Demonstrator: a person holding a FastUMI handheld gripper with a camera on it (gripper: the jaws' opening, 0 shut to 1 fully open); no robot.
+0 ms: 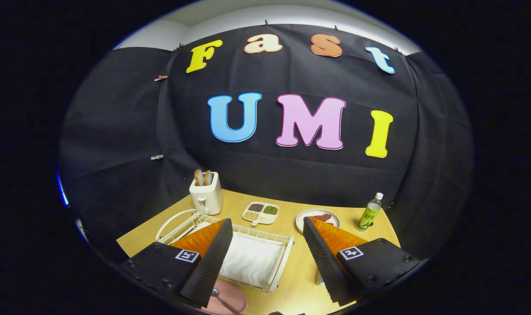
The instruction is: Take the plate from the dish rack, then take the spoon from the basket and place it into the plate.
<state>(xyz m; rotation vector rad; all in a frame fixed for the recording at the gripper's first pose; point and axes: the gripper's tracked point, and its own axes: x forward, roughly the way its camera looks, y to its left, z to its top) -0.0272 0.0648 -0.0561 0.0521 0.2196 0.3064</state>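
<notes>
1. Gripper [265,258] hangs high over the counter [300,280], jaws spread wide, nothing between them.
2. Nearest, by the left finger's tip: pink plate [232,297] flat on the counter, out of the rack. A spoon [221,299] lies on it, bowl near the finger; handle partly cut off, so its exact rest is hard to tell.
3. Judged from this, the task looks done: spoon in plate, jaws free and lifted clear.
4. Just beyond, between the fingers: white wire rack [265,251] with a white ribbed drip mat, no dishes seen on it.
5. Further: toaster [206,192] with bread in its slots, a divided tray [261,213] of grains, a white dish [311,217] with something reddish, a green bottle [369,213] upright near the counter's far corner.
6. Basket: cannot place it; possibly behind the right finger.
</notes>
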